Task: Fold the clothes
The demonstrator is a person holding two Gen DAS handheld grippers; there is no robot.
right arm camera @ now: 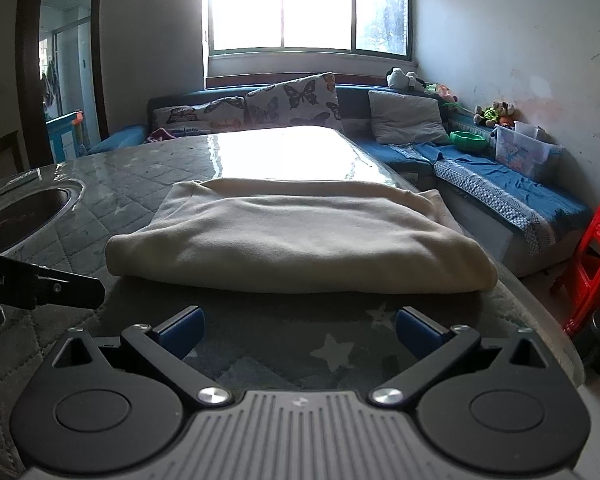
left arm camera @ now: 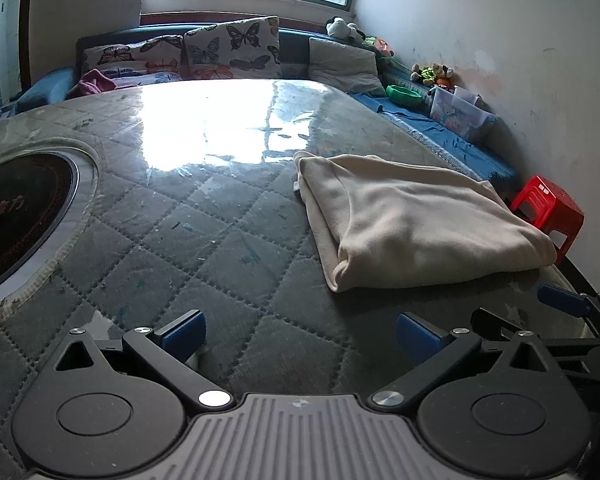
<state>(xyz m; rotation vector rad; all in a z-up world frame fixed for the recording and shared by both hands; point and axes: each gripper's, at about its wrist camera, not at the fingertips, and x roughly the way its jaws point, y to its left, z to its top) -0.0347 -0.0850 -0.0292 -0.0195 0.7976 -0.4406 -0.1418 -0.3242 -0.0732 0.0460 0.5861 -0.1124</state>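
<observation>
Folded cloth lay on the table, both grippers empty

The right gripper (right arm camera: 300, 330) and left gripper (left arm camera: 300, 334) gaped wide, holding nothing; the cream cloth (right arm camera: 292, 236) lay folded at twelve o'clock just beyond the right one, the sofa (right arm camera: 500, 184) farther off

One folded cream garment (right arm camera: 296, 236), two butterfly cushions (right arm camera: 296, 100), one grey pillow (right arm camera: 406, 116), one red stool (right arm camera: 596, 256).

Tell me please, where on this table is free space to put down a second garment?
The widest bare patch lies on the quilted table cover between the round inset burner and the folded cream garment, running back to the far edge. A narrower strip lies before the garment, near both open hand-held grippers. The right edge by the red stool is crowded.
</observation>
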